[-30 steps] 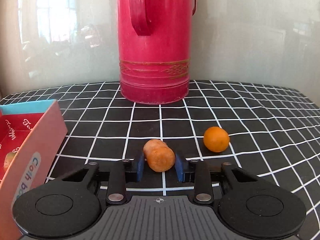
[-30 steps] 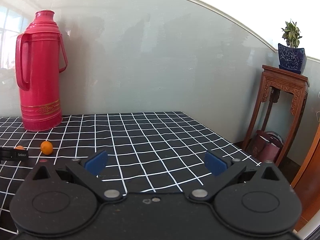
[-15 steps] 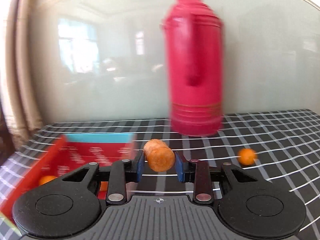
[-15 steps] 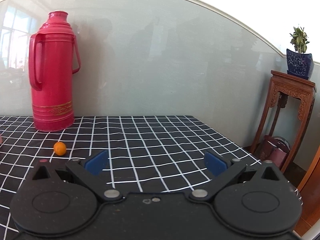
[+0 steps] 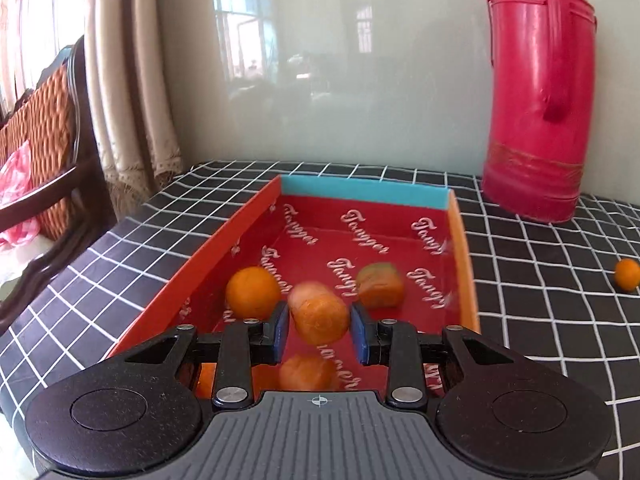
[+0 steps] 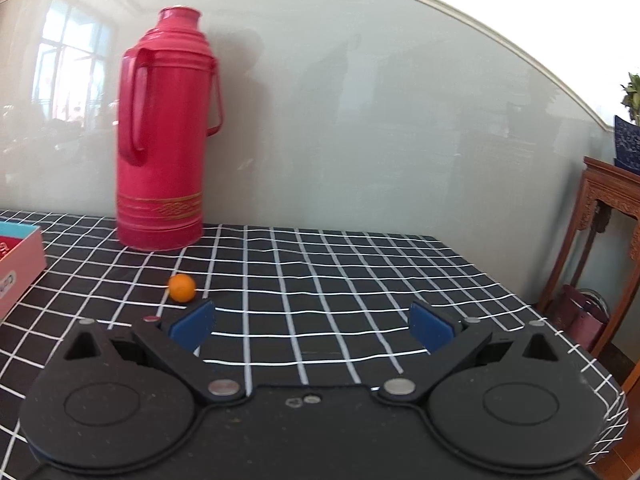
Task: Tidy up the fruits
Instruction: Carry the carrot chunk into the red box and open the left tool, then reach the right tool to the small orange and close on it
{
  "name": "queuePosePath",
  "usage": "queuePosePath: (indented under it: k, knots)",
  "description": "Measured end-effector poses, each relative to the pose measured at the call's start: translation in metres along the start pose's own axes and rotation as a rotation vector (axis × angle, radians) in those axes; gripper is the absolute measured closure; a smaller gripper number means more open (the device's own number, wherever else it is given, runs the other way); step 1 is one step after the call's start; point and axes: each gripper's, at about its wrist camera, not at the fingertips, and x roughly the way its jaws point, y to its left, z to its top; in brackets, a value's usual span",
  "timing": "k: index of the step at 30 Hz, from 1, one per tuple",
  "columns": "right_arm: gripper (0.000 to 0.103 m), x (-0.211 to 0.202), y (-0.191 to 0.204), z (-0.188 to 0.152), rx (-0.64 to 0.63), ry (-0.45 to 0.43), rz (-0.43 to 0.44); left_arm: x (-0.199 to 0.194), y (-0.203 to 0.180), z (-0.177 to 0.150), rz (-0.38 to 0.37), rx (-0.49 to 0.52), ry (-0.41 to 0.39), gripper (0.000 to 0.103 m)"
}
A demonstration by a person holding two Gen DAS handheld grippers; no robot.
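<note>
My left gripper (image 5: 319, 330) is shut on an orange fruit (image 5: 318, 312), held above the open red box (image 5: 248, 222). Inside the box lie a round orange (image 5: 253, 293), a greenish-orange fruit (image 5: 380, 285) and another orange (image 5: 306, 373) just under the jaws. One small orange (image 5: 627, 274) sits alone on the checked cloth to the right; the right wrist view shows the same small orange (image 6: 181, 288). My right gripper (image 6: 312, 326) stands open over the cloth, with that orange just beyond its left finger.
A tall red thermos (image 6: 164, 136) stands at the back by the wall, also the thermos (image 5: 540, 92) right of the box. A wooden chair (image 5: 44, 148) and curtains are past the table's left edge. A carved wooden stand (image 6: 612, 240) is off the right edge.
The left gripper carried its fruit leftward from beside the thermos to over the red box. The right gripper's view swung left, so the thermos and small orange now sit nearer the centre.
</note>
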Motion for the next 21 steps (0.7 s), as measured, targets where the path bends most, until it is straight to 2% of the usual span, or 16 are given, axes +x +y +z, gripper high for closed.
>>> queuePosePath:
  k: [2, 3, 4, 5, 6, 9, 15, 19, 21]
  knots:
    - [0.006, 0.0, 0.007, 0.001, -0.009, -0.002, 0.01, 0.0, 0.006, 0.002, -0.015, -0.018, 0.008, 0.069]
    - [0.006, 0.0, 0.01, 0.001, -0.013, -0.004, 0.015, -0.003, 0.007, 0.0, -0.022, -0.03, 0.008, 0.063]
    - [0.006, 0.001, 0.013, 0.002, -0.017, -0.004, 0.02, -0.004, 0.01, 0.001, -0.022, -0.038, 0.004, 0.044]
    - [0.006, 0.002, 0.015, 0.002, -0.02, -0.001, 0.025, -0.006, 0.011, 0.001, -0.013, -0.044, -0.005, 0.032]
    - [0.006, 0.002, 0.018, 0.002, -0.023, 0.001, 0.031, -0.009, 0.014, 0.001, 0.004, -0.048, -0.022, 0.014]
    - [0.006, 0.005, 0.023, 0.003, -0.024, 0.005, 0.043, -0.024, 0.018, 0.003, 0.027, -0.041, -0.078, 0.011]
    - [0.006, 0.016, 0.036, 0.008, -0.021, 0.022, 0.08, -0.041, 0.04, 0.002, 0.011, -0.085, -0.077, 0.008]
    - [0.006, 0.029, 0.043, 0.011, -0.013, 0.043, 0.103, -0.059, 0.059, -0.011, 0.056, -0.085, -0.12, 0.0]
    - [0.006, 0.039, 0.048, 0.013, -0.014, 0.065, 0.127, -0.066, 0.072, -0.015, 0.081, -0.094, -0.139, 0.0]
